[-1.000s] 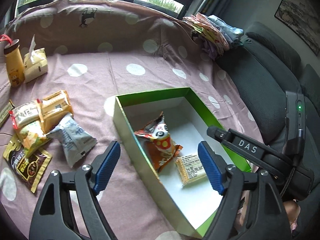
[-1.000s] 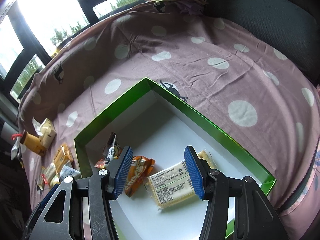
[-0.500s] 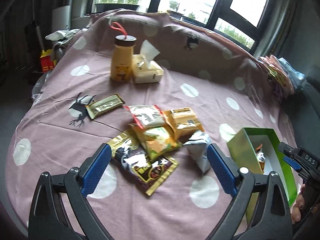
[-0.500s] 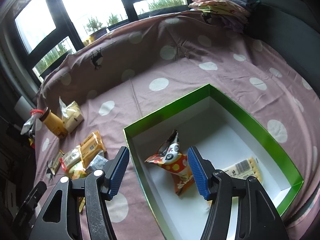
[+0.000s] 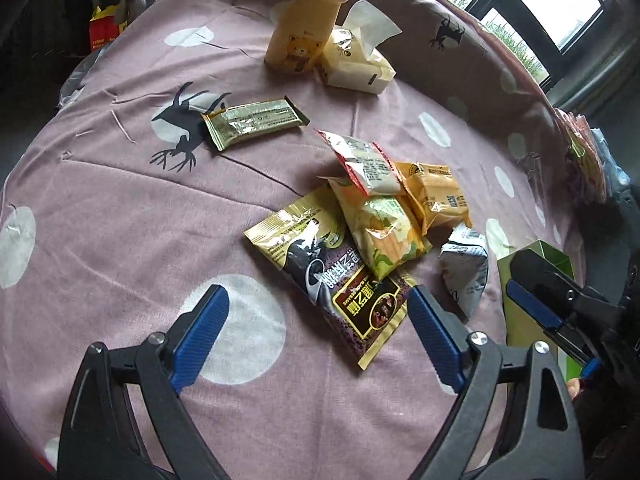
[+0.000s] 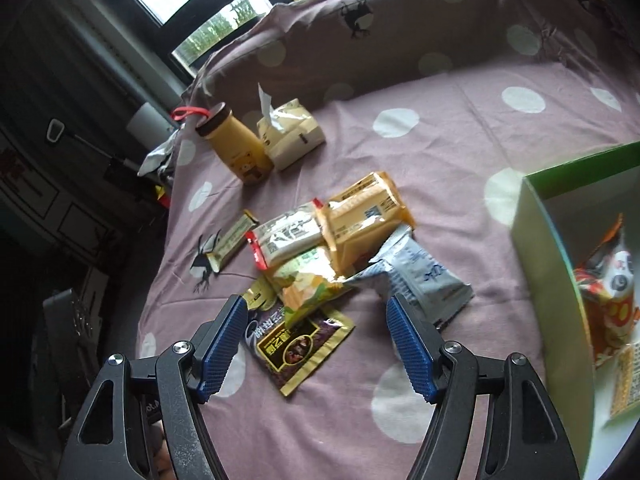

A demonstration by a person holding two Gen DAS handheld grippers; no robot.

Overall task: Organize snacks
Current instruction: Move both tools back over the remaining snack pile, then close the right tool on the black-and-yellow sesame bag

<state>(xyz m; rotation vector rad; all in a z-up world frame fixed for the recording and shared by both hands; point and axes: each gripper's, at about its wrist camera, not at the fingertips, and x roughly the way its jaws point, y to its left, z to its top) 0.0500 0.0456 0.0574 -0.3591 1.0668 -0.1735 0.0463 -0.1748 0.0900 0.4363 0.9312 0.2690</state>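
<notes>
Behind the snack pile point(image 5: 372, 216), yellow bottle point(image 5: 306, 30), tissue pack point(image 5: 354, 66)

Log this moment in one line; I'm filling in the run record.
left gripper: open, empty | right gripper: open, empty | both above snack pile | green box: holds panda packet

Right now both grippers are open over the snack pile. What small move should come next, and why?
Probably lower the right gripper onto the silver-blue packet. It lies at the edge of the pile nearest the green box, with nothing on top of it, whereas the dark gold-edged pouch is partly pinned under the green-yellow packet. The left gripper is open too, but sits farther from the box.
</notes>
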